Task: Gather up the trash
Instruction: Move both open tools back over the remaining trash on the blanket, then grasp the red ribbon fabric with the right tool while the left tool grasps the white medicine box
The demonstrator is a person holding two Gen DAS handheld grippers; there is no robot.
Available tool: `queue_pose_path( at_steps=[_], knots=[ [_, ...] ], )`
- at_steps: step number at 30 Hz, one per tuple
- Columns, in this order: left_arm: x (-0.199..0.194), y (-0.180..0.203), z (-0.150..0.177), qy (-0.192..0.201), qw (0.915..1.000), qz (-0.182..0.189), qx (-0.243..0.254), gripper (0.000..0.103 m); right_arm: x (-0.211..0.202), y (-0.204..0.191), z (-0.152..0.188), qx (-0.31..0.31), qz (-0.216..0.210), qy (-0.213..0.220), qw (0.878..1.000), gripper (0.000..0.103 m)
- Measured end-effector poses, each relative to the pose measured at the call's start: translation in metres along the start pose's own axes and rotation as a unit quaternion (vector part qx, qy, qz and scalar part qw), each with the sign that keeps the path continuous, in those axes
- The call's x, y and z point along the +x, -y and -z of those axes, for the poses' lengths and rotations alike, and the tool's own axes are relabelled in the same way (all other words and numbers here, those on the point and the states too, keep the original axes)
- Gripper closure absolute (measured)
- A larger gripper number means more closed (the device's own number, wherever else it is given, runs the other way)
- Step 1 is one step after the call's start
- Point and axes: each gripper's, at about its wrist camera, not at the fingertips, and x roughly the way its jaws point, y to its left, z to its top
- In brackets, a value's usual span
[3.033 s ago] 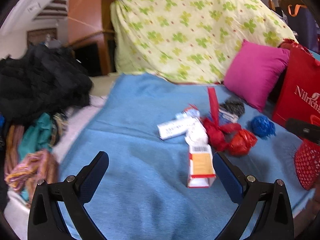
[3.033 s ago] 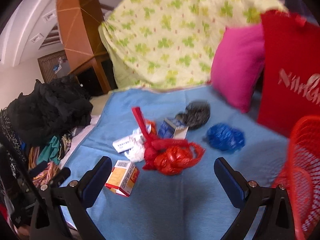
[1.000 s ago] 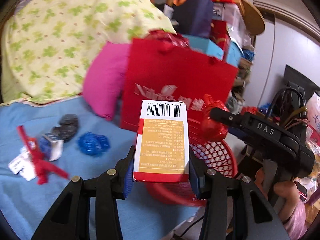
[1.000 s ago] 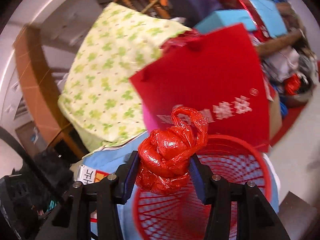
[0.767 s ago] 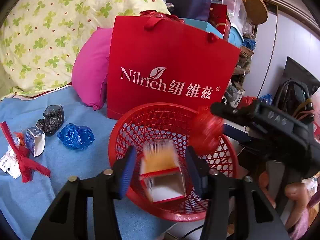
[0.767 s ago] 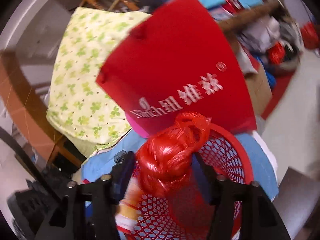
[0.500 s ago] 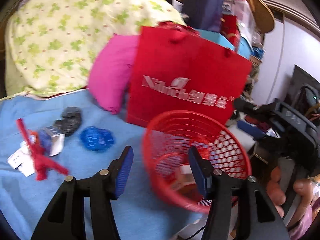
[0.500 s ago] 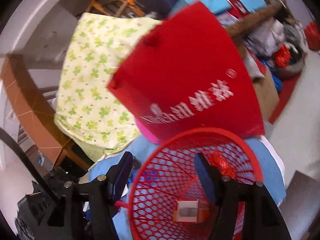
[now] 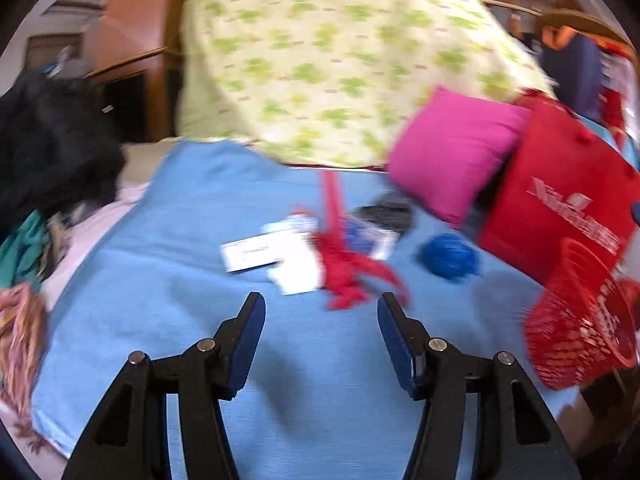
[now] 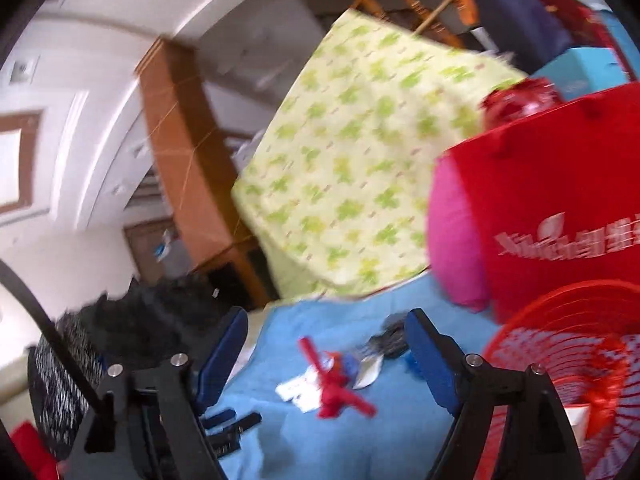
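Observation:
Trash lies on the blue blanket [image 9: 168,280]: a white carton [image 9: 256,255], white paper [image 9: 298,276], a red plastic strip [image 9: 344,268], a blue crumpled bag [image 9: 450,260], a black bag [image 9: 386,214] and a small blue-white box [image 9: 374,240]. My left gripper [image 9: 320,312] is open and empty, just short of the red strip. My right gripper [image 10: 326,332] is open and empty, held high, with the same pile [image 10: 332,384] below it. The red mesh basket [image 9: 576,344] stands at the right; in the right wrist view the red basket [image 10: 568,344] holds the red bag [image 10: 608,364] and a carton [image 10: 578,420].
A pink cushion [image 9: 452,148], a red shopping bag [image 9: 560,208] and a green-patterned quilt [image 9: 340,64] stand behind the trash. A heap of dark clothes [image 9: 48,148] is at the left. The blanket's near edge falls off at lower left.
Both grippers let their loads fall into the red basket and stand open. The left one has swung back left over the blanket to face the trash pile; the right one has turned left too.

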Motion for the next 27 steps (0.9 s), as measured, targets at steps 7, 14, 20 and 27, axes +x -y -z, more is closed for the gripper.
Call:
queue_pose_path(
  at_steps=[7, 14, 20, 27],
  knots=[
    [0.028, -0.047, -0.006, -0.027, 0.9978, -0.053, -0.028, 0.044, 0.089, -0.007, 0.034, 0.02, 0.0, -0.126, 0.992, 0.02],
    [0.077, -0.08, -0.017, -0.06, 0.9953, -0.071, -0.025, 0.044, 0.196, 0.011, 0.08, 0.063, 0.003, -0.259, 0.964, 0.039],
    [0.116, -0.092, -0.029, -0.069, 0.9955, -0.065, -0.01, 0.044, 0.257, 0.012, 0.104, 0.078, 0.018, -0.292, 0.953, 0.045],
    [0.168, -0.082, -0.05, -0.07, 0.9966, -0.018, 0.038, 0.044, 0.304, 0.027, 0.123, 0.1, 0.054, -0.317, 0.942, 0.045]
  ],
)
